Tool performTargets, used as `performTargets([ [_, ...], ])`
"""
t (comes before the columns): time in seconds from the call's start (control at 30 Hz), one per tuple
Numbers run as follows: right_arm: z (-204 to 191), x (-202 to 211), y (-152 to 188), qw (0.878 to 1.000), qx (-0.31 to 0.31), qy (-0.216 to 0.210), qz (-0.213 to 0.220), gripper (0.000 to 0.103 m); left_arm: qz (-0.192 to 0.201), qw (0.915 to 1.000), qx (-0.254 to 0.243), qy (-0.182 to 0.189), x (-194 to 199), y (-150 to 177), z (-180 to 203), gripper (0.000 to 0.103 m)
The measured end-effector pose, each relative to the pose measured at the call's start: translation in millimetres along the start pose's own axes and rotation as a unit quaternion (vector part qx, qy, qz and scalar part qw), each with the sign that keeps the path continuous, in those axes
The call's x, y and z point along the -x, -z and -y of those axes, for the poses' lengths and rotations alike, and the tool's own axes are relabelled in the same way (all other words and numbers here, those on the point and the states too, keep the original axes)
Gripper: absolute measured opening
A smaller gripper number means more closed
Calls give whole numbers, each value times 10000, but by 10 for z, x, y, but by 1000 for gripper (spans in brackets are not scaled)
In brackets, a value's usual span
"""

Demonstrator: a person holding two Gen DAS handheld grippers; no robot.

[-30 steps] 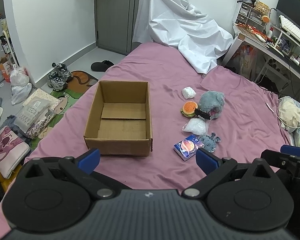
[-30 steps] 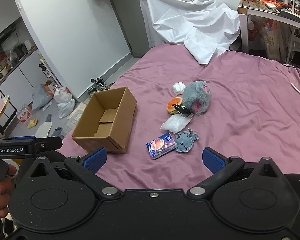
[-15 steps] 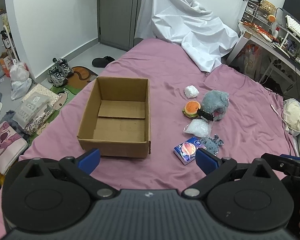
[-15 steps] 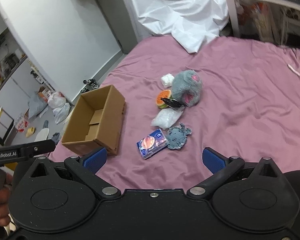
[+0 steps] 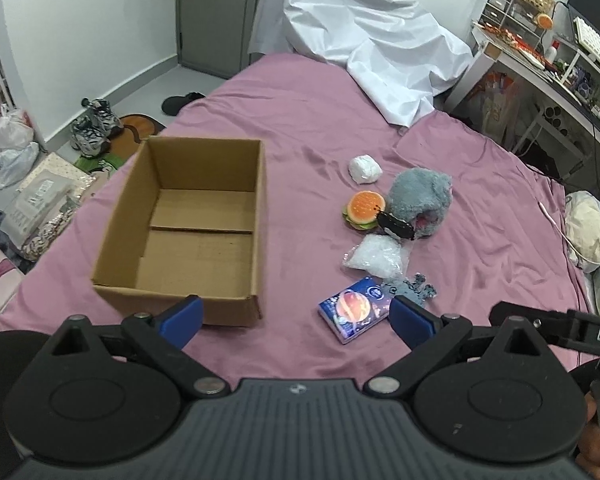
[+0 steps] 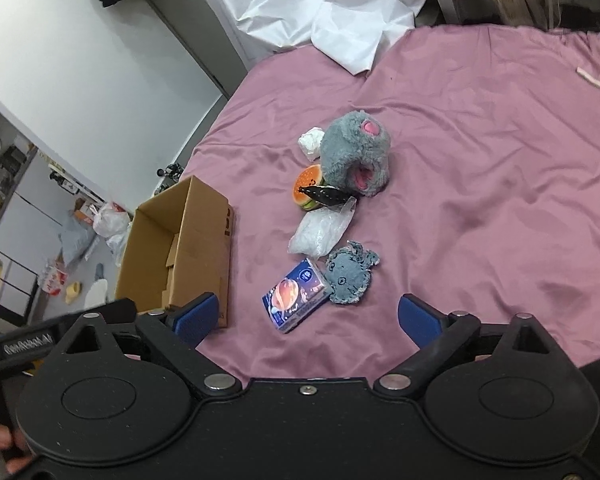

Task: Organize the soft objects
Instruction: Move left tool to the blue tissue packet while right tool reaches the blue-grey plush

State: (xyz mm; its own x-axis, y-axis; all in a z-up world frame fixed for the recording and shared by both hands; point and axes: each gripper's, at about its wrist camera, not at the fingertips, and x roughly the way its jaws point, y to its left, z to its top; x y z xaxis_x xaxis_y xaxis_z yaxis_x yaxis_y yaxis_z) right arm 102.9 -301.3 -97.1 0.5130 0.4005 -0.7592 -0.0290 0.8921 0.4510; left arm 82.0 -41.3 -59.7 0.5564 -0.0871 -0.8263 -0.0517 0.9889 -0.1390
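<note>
An empty open cardboard box (image 5: 188, 224) (image 6: 184, 248) sits on the purple bed sheet (image 5: 308, 128). To its right lie a white wad (image 5: 364, 169), a burger toy (image 5: 363, 210) (image 6: 310, 184), a grey plush (image 5: 420, 200) (image 6: 356, 156), a black clip (image 5: 396, 225), a clear bag (image 5: 376, 258) (image 6: 320, 230), a small blue-grey plush (image 5: 410, 290) (image 6: 350, 274) and a tissue pack (image 5: 354, 308) (image 6: 296, 296). My left gripper (image 5: 294, 318) is open and empty, above the bed's near edge. My right gripper (image 6: 306, 318) is open and empty, just short of the tissue pack.
A white sheet (image 5: 364, 40) drapes over something at the bed's far end. A cluttered desk (image 5: 560, 60) stands at the right. Shoes (image 5: 94, 126), bags and packages lie on the floor left of the bed. A pillow (image 5: 592, 232) lies at the right edge.
Both grippers have moved forward and tilted down toward the bed; the box and the soft objects sit lower and closer in both views. Nothing was picked up.
</note>
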Motion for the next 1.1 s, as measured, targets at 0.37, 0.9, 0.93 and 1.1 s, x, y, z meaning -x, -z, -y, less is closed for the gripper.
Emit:
performTargets([
  [0.37, 309, -286, -179, 9975, -687, -122, -119, 95, -425, 9990, 141, -2, -488, -59, 121, 94],
  [0.9, 644, -888, -256, 9844, -1517, -296, -840, 63, -1029, 9930, 574, 36, -1218, -72, 298, 83],
  [0.93, 667, -935, -257, 9828, -1584, -303, -903, 59, -1070, 9924, 604, 42, -1261, -72, 307, 83],
  [1.1, 781, -1096, -272, 9754, -1896, -296, -1085, 48, -1273, 9882, 841, 128, -1466, -58, 356, 83],
])
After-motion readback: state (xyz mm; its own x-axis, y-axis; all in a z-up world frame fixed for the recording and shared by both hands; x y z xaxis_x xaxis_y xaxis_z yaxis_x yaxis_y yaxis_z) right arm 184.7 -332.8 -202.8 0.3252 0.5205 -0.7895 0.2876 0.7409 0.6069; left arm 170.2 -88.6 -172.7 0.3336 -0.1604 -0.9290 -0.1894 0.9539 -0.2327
